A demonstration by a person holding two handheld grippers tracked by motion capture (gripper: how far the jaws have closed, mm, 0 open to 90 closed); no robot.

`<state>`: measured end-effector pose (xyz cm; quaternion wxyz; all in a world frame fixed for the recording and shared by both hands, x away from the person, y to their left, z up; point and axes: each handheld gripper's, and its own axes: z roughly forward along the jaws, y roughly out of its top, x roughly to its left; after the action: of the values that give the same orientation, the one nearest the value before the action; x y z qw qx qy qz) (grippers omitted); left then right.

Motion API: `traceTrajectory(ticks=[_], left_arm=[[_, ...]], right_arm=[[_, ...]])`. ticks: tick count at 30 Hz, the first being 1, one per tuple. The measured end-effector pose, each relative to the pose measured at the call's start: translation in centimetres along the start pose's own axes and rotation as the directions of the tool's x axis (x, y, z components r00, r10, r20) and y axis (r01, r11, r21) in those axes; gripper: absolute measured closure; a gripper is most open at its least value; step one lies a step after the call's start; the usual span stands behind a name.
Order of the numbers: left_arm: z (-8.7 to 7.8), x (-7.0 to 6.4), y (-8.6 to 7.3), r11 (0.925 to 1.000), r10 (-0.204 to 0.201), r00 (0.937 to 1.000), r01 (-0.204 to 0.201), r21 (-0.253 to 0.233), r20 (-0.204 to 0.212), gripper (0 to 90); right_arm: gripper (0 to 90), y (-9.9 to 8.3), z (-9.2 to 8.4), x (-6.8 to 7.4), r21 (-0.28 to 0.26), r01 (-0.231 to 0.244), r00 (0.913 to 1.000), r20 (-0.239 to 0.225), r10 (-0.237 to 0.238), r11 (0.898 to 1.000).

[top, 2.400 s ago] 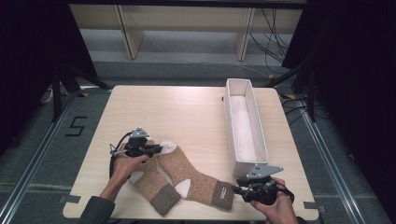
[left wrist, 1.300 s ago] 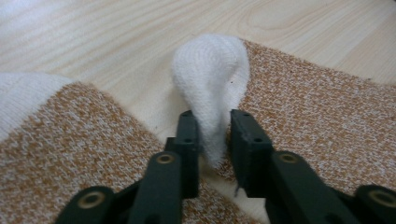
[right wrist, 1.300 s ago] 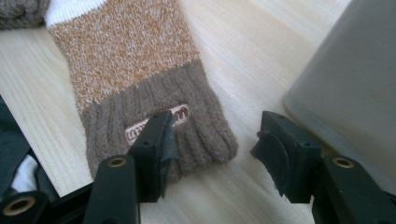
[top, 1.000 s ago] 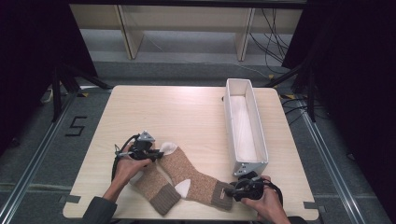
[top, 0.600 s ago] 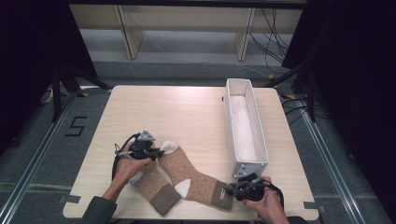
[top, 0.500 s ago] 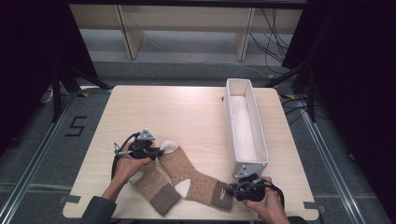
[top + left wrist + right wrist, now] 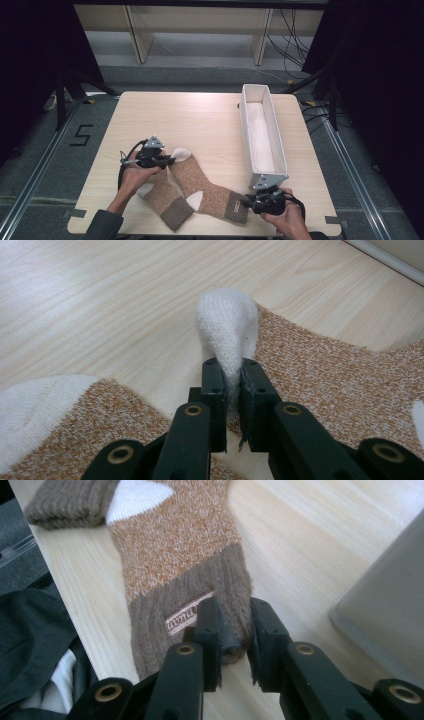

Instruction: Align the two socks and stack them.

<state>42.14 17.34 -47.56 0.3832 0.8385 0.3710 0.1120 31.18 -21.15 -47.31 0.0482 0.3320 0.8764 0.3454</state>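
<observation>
Two speckled brown socks with white toes and dark cuffs lie crossed at the table's front. My left gripper (image 7: 169, 161) (image 7: 232, 390) is shut on the white toe (image 7: 227, 330) of the upper sock (image 7: 202, 182), pinching it into a raised fold. My right gripper (image 7: 248, 202) (image 7: 234, 625) has just been closing, and its pads now press on the edge of that sock's ribbed brown cuff (image 7: 190, 600), beside a small label. The second sock (image 7: 162, 200) lies partly under the first, and its white toe (image 7: 35, 410) is at the lower left.
A long white bin (image 7: 262, 135) stands on the right half of the table, with its near corner (image 7: 385, 605) close to my right gripper. The second sock's cuff (image 7: 65, 505) lies near the front edge. A dark sleeve (image 7: 30, 645) sits just beyond that edge.
My right gripper has moved left from the bin's corner to the cuff, and its jaws have closed on it. The left gripper keeps its hold on the toe.
</observation>
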Motion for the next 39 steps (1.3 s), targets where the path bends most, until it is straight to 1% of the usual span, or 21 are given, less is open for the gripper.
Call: traceTrajectory(ticks=[1,2,3,4,6,7,10,11,12,14,17,20,21,22,26,27,29,32,34,36,39], left_arm=[[-0.1,0.1,0.0,1.0,0.009,0.9999,-0.009,-0.001,0.005,81.9],[-0.2,0.1,0.1,1.0,-0.003,1.0,0.003,-0.003,0.008,81.9],[-0.3,0.3,0.2,1.0,0.007,0.9999,-0.007,-0.006,0.013,82.0],[-0.4,0.3,0.2,1.0,-0.003,1.0,0.003,-0.009,0.008,82.0],[-0.8,0.6,0.6,0.9999,0.002,1.0,-0.002,-0.013,0.007,82.0],[-1.0,0.6,0.7,0.9995,-0.005,1.0,0.005,-0.03,0.002,82.0],[-1.8,0.6,1.4,0.9993,0.0,1.0,0.0,-0.039,0.003,82.1],[-2.0,0.7,1.6,0.9994,0.007,1.0,-0.007,-0.034,0.002,82.1],[-2.3,0.8,1.8,0.9995,0.009,0.9999,-0.01,-0.032,-0.012,82.1],[-2.9,1.1,2.4,0.9995,0.014,0.9997,-0.014,-0.029,-0.018,82.2],[-3.9,1.8,3.0,0.9997,0.014,0.9996,-0.015,-0.021,-0.025,82.1],[-4.9,2.5,3.2,1.0,0.005,0.9992,-0.005,-0.007,-0.039,82.2],[-5.2,2.8,3.2,0.9998,0.017,0.9988,-0.017,0.002,-0.045,82.2],[-5.5,3.0,3.1,0.9999,0.015,0.9986,-0.014,0.006,-0.05,82.2],[-7.0,4.2,2.7,0.9996,0.014,0.9972,-0.012,0.025,-0.073,82.2],[-7.3,4.5,2.7,0.9994,0.009,0.9967,-0.007,0.033,-0.081,82.2],[-7.9,5.3,2.4,0.9994,-0.007,0.9948,0.01,0.034,-0.101,82.2],[-8.3,6.5,2.2,0.9982,-0.025,0.9934,0.031,0.051,-0.112,82.2],[-8.3,7.1,2.1,0.9972,-0.033,0.9919,0.041,0.063,-0.122,82.2],[-8.2,7.5,2.2,0.9961,-0.036,0.9912,0.045,0.076,-0.127,82.2],[-8.0,8.2,2.2,0.9942,-0.04,0.9912,0.052,0.094,-0.126,82.2]], right_arm=[[77.2,0.1,-0.1,-0.1,-0.006,0.009,1.0,-0.001,-0.009,1.0],[77.3,0.2,-0.2,0.0,-0.013,0.012,0.9999,-0.007,-0.012,1.0],[77.3,0.3,-0.4,0.1,-0.02,0.01,0.9999,-0.002,-0.01,1.0],[77.3,0.4,-0.5,0.2,-0.032,0.006,0.9999,-0.008,-0.006,0.999],[77.4,0.8,-0.8,0.3,-0.055,0.0,0.9998,-0.018,-0.001,0.998],[77.4,1.0,-1.1,0.2,-0.053,0.029,0.9994,-0.017,-0.03,0.998],[77.5,1.7,-1.5,0.5,-0.068,0.029,0.9992,-0.027,-0.031,0.997],[77.5,2.0,-1.5,0.4,-0.08,0.051,0.9983,-0.023,-0.053,0.996],[77.6,2.1,-1.6,0.6,-0.082,0.034,0.9987,-0.034,-0.036,0.996],[77.6,2.6,-1.6,0.6,-0.093,0.056,0.9978,-0.03,-0.059,0.994],[77.6,3.3,-1.7,0.9,-0.111,0.061,0.9965,-0.05,-0.066,0.992],[77.6,4.2,-1.7,1.5,-0.127,0.062,0.9947,-0.074,-0.072,0.99],[77.6,4.6,-1.6,1.7,-0.134,0.082,0.9924,-0.079,-0.093,0.988],[77.6,4.9,-1.5,2.2,-0.133,0.08,0.9921,-0.085,-0.092,0.988],[77.6,6.6,-0.8,3.7,-0.142,0.124,0.9822,-0.123,-0.142,0.982],[77.6,7.1,-0.5,4.1,-0.155,0.139,0.9787,-0.129,-0.16,0.978],[77.6,8.0,-0.2,5.0,-0.15,0.153,0.9727,-0.152,-0.176,0.977],[77.5,9.3,0.8,6.4,-0.16,0.188,0.9617,-0.171,-0.214,0.969],[77.5,9.9,1.7,7.2,-0.158,0.198,0.954,-0.195,-0.228,0.967],[77.4,10.3,2.7,8.0,-0.148,0.207,0.9503,-0.205,-0.234,0.967],[77.4,10.6,4.0,8.7,-0.124,0.198,0.9441,-0.243,-0.223,0.972]])
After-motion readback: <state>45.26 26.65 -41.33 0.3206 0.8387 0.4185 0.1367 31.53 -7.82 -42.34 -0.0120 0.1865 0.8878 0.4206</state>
